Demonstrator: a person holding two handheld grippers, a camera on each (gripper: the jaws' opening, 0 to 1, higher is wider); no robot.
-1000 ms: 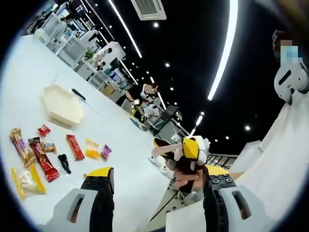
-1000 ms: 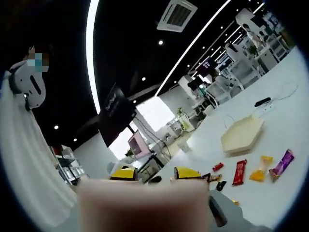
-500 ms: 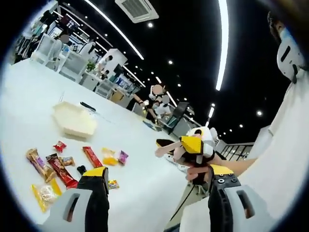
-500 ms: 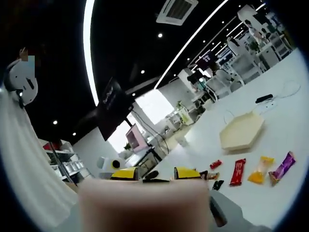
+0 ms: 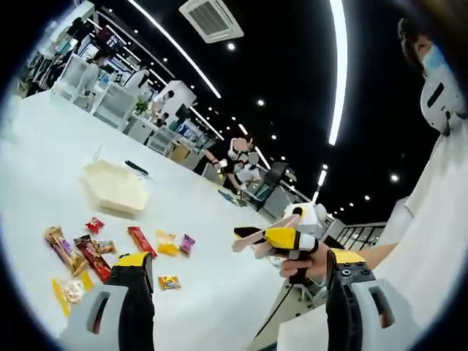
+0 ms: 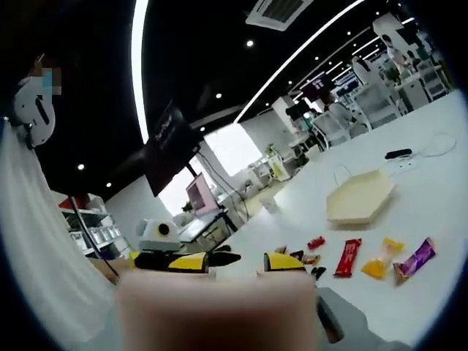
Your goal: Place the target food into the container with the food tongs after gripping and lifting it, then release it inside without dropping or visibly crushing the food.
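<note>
Snack packets and a pale hexagonal container lay on a glossy white bench (image 5: pixel 212 241).
Left gripper view: the left hand-held gripper (image 5: pixel 238 274) stood spread, yellow-tipped, empty; crinkly foil packets (image 5: pixel 139 241) lay just before the matte container (image 5: pixel 113 188). Right gripper view: whether the right hand-held gripper (image 6: pixel 234 263) was spread I cannot tell, a blurred block hiding it; red bar (image 6: pixel 347 257), container (image 6: pixel 360 197) beyond. No lettering was readable.

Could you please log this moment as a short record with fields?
surface: white table
container: cream hexagonal tray, looks empty
food: wrapped snacks lying loose on the table, apart from the tray
left gripper: jaws wide apart, holding nothing, above the table
right gripper: raised beside the table edge; jaw state unclear
task progress: no food in the tray yet
</note>
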